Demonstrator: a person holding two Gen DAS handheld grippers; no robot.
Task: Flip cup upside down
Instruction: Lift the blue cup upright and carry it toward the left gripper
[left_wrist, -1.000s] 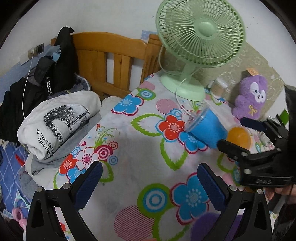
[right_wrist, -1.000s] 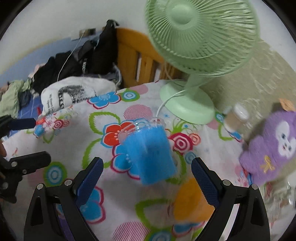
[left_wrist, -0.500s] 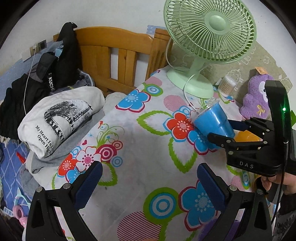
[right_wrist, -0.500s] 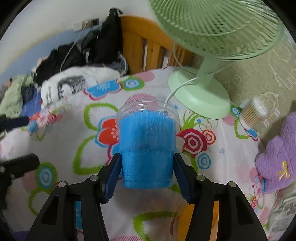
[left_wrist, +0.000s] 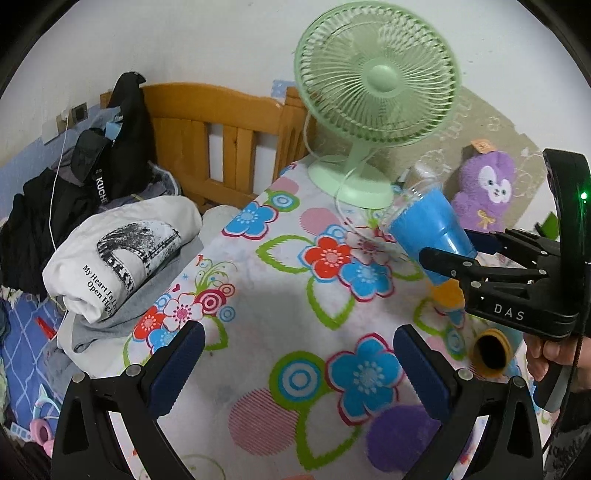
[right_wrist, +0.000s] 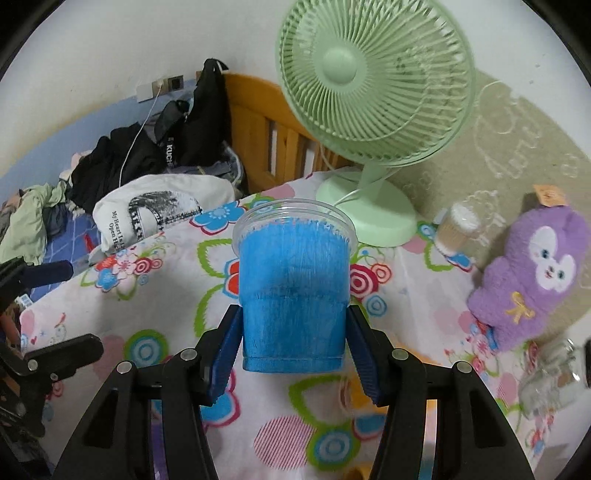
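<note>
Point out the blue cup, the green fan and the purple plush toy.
blue cup (right_wrist: 293, 291), right wrist view, side wall.
green fan (right_wrist: 373, 79), right wrist view, front grille.
purple plush toy (right_wrist: 535, 280), right wrist view, body.

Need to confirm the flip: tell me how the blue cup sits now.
Tipped, not flipped: the cup hangs above the table in the right gripper, rim pointing away.

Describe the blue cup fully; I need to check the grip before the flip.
The blue cup looks like clear plastic with a blue lining or coat; its transparent rim is bare. It tapers to a stepped, narrower base. The right gripper clamps that base, one pad on each side. In the left wrist view the cup is lifted off the floral cloth and tilted, its mouth pointing away from the gripper. Nothing else touches it.
</note>
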